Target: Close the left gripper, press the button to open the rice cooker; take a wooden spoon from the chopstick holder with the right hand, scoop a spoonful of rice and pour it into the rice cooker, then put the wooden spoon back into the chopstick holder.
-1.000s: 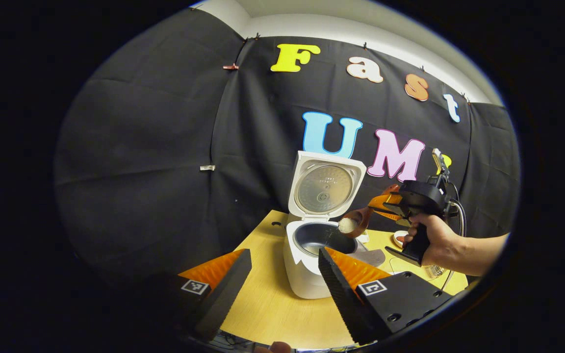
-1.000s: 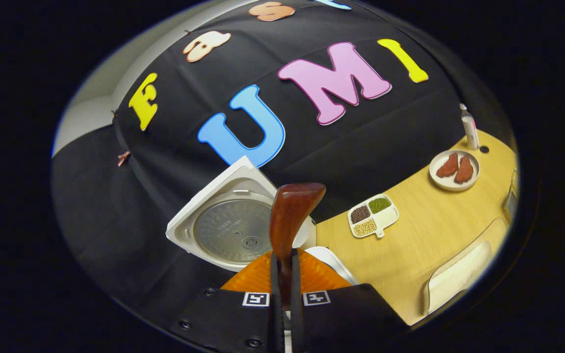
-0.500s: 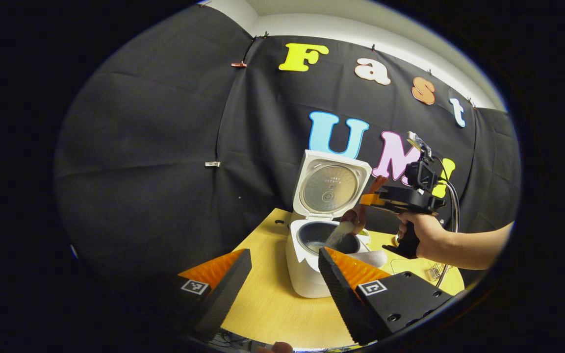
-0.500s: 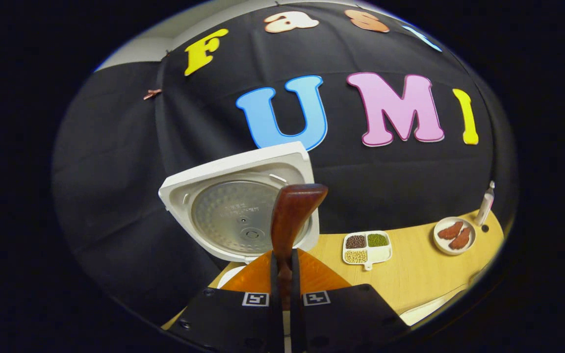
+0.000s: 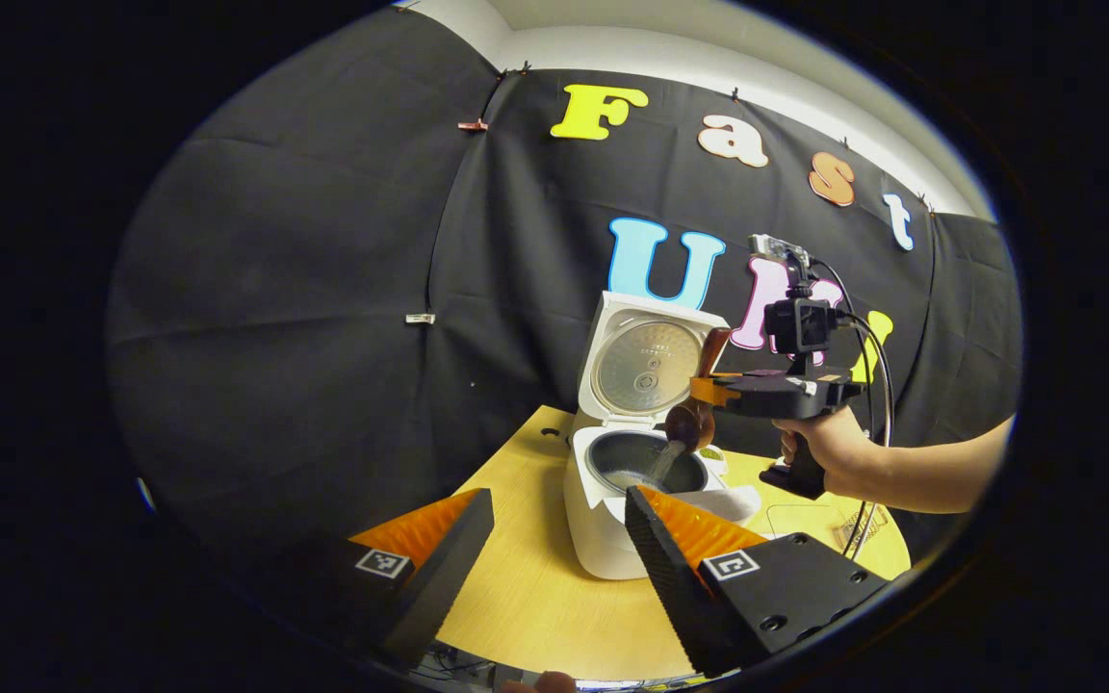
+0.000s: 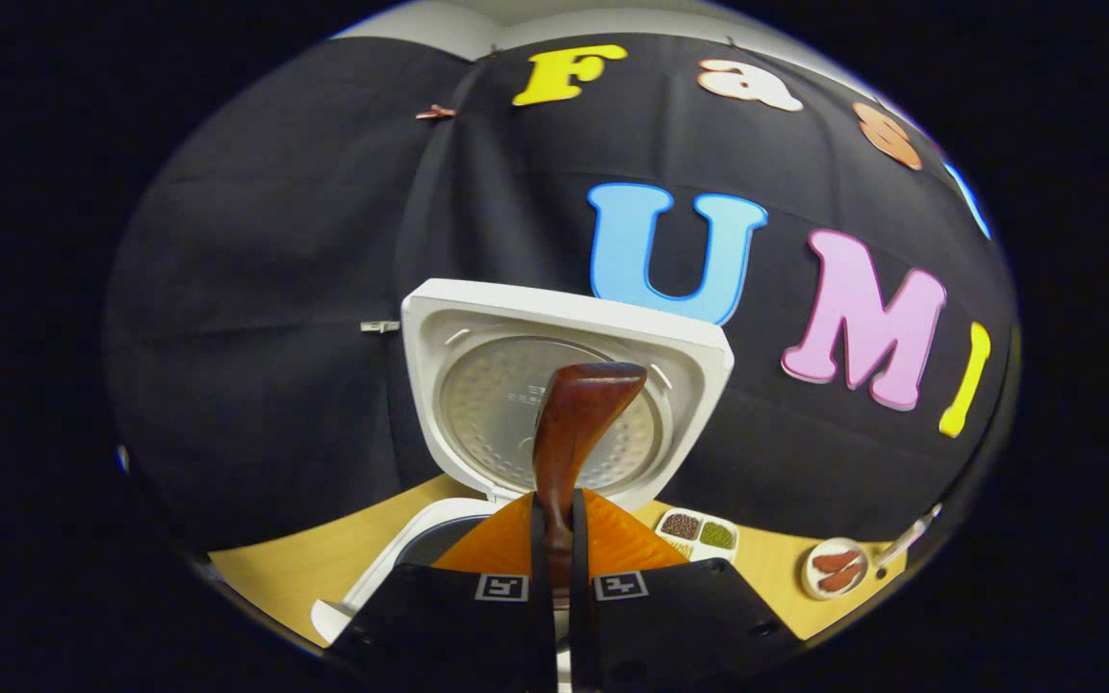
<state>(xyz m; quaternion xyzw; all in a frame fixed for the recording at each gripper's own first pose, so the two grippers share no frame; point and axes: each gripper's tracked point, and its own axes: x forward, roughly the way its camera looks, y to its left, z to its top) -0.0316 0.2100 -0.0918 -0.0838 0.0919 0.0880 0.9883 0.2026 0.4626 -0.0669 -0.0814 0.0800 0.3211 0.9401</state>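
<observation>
Table (image 5: 535,587): the wooden top lay beyond and below your left gripper's fingers, carrying the cooker.
Rice cooker (image 5: 603,534): it stood on the table just ahead of your left fingers, nearer the right-hand one; its lid (image 5: 646,366) stood upright and open behind the dark inner pot (image 5: 627,457). In the right gripper view the lid (image 6: 477,327) rose directly beyond your right fingers, and the cooker's rim showed just left of them.
Left gripper (image 5: 554,539): you held its fingers wide apart, gripping nothing, short of the cooker.
Right gripper (image 6: 555,539): you held its fingers clamped together on the spoon handle. In the left gripper view this gripper (image 5: 709,390) sat above the pot's right side, with your hand (image 5: 829,448) on its grip.
Wooden spoon (image 6: 569,433): it stood up between your right fingers, in front of the lid. In the left gripper view its bowl (image 5: 687,423) hung tipped below those fingers, over the pot.
Rice (image 5: 662,465): a pale stream fell from the bowl into the pot.
Divided dish (image 6: 699,532): it lay to the right of your right fingers, holding dark, green and pale beans.
Small plate (image 6: 836,568): it lay farther right, with two reddish pieces on it.
</observation>
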